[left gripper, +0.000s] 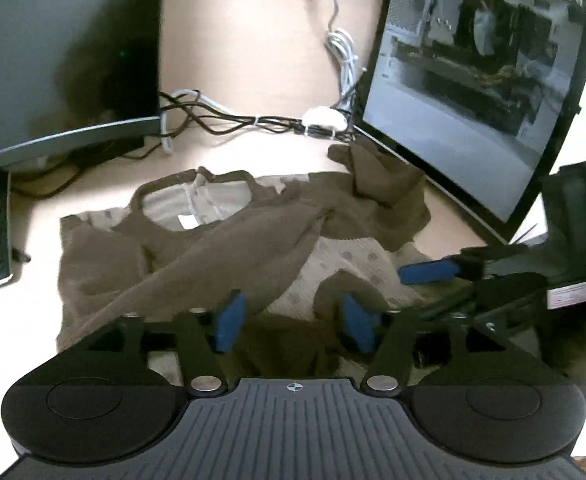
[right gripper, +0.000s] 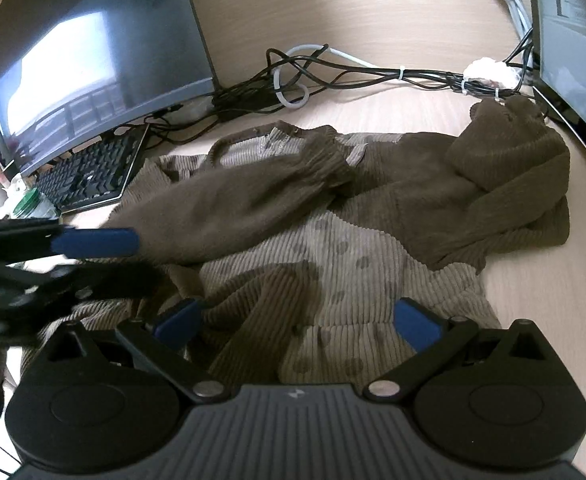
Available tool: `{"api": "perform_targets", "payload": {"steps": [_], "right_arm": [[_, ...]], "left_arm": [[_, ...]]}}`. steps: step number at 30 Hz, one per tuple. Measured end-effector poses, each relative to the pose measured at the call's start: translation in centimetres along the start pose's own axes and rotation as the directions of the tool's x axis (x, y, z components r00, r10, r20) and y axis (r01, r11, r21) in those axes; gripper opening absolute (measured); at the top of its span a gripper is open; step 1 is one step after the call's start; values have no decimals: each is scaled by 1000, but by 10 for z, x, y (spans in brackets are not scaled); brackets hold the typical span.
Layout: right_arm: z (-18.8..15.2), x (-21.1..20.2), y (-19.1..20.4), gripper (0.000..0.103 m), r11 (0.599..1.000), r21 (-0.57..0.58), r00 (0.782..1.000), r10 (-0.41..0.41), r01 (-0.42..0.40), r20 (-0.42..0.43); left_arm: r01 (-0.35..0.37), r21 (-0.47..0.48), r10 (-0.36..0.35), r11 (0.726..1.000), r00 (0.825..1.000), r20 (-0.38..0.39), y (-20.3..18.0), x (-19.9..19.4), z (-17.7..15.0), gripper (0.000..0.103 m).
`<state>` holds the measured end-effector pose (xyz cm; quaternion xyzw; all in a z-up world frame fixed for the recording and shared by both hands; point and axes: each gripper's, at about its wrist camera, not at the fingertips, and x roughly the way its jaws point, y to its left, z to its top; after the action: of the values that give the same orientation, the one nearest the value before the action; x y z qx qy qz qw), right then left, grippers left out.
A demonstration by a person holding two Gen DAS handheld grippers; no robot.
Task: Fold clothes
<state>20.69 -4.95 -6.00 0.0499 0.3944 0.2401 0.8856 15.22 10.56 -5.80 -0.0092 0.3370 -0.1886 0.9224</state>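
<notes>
A pale wood-grain desk fills the scene, with a dark monitor standing at the left and a second monitor at the right showing a grey picture. Spread across the desk between them lies the biggest loose thing, a brown and beige knitted sweater, ribbed and dotted on its light front, collar towards the back of the desk. One dark brown sleeve is laid slantwise over the chest; the other sleeve is bunched in a heap close to the right monitor's lower edge. A black keyboard sits under the left monitor, and a tangle of black and white cables runs along the back of the desk between the screens. The left gripper hangs low over the sweater's near hem with its blue pads spread apart; cloth lies below them but nothing is pinched. The right gripper likewise stands over the lower front of the sweater, its blue fingers wide apart and clamping nothing. Each gripper shows at the edge of the other's view, side by side above the hem.
</notes>
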Motion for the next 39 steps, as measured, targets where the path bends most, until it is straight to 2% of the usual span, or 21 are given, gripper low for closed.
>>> {"api": "perform_targets", "payload": {"steps": [1, 4, 7, 9, 11, 14, 16, 18, 20, 21, 23, 24, 26, 29, 30, 32, 33, 34, 37, 38, 39], "right_arm": [[0, 0, -1, 103, 1000, 7, 1000, 1, -1, 2], [5, -7, -1, 103, 999, 31, 1000, 7, -8, 14], [21, -23, 4, 103, 1000, 8, 996, 28, -28, 88], [36, -30, 7, 103, 999, 3, 991, 34, -35, 126], [50, -34, 8, 103, 999, 6, 988, 33, -34, 153], [52, -42, 5, 103, 1000, -15, 985, -2, 4, 172], [44, -43, -1, 103, 999, -22, 988, -21, 24, 152], [31, -44, -10, 103, 999, 6, 990, -45, 44, 131], [20, -44, -18, 103, 996, 57, 989, -74, 67, 127], [16, -44, -22, 103, 993, 92, 989, -85, 74, 120], [10, -49, -28, 103, 987, 142, 989, -86, 69, 117], [9, -53, -30, 103, 987, 149, 989, -82, 64, 123], [6, -62, -30, 103, 989, 133, 986, -89, 70, 140], [3, -73, -30, 103, 990, 111, 981, -105, 88, 165], [1, -77, -31, 103, 989, 113, 979, -110, 92, 171], [-3, -84, -34, 103, 988, 118, 976, -121, 100, 181], [-5, -86, -35, 103, 987, 125, 975, -127, 105, 183], [-7, -89, -37, 103, 985, 130, 974, -133, 110, 184], [-11, -96, -40, 103, 983, 136, 971, -145, 121, 190], [-11, -98, -42, 103, 983, 137, 970, -146, 120, 192], [-11, -99, -43, 103, 983, 137, 970, -145, 119, 195]], "left_arm": [[-38, 5, 38, 999, 999, 16, 4, -6, -1, 88], [-147, 21, 146, 989, 989, 13, 21, -11, -3, 94], [-155, 3, 155, 988, 987, -44, 36, 1, -5, 94], [-119, 11, 120, 993, 991, -62, 36, 11, -6, 94], [37, 41, -31, 999, 991, -128, 26, 10, -9, 93], [276, 108, -249, 955, 945, -212, 3, -4, -19, 93], [324, 160, -286, 932, 932, -221, -9, -14, -24, 94], [290, 152, -262, 945, 948, -182, -11, -17, -17, 94], [169, 137, -155, 976, 982, -103, -9, -13, -1, 95], [70, 145, -61, 987, 996, -66, -12, -5, 9, 95], [-77, 178, 82, 981, 997, -18, -20, 16, 27, 95], [-110, 188, 113, 976, 994, -4, -24, 28, 35, 94], [-114, 208, 118, 972, 993, -6, -35, 54, 44, 86], [-123, 271, 137, 955, 990, -34, -56, 94, 47, 85], [-140, 302, 162, 943, 986, -49, -63, 108, 44, 81], [-191, 335, 221, 923, 974, -52, -64, 122, 38, 48], [-226, 346, 257, 910, 965, -44, -61, 125, 35, 25], [-265, 330, 288, 906, 957, -21, -54, 119, 36, 15], [-404, 214, 390, 889, 915, 107, -20, 64, 52, 13], [-450, 161, 428, 878, 890, 157, -7, 40, 60, 13], [-509, 104, 481, 854, 850, 215, 7, 13, 68, 12]]}}
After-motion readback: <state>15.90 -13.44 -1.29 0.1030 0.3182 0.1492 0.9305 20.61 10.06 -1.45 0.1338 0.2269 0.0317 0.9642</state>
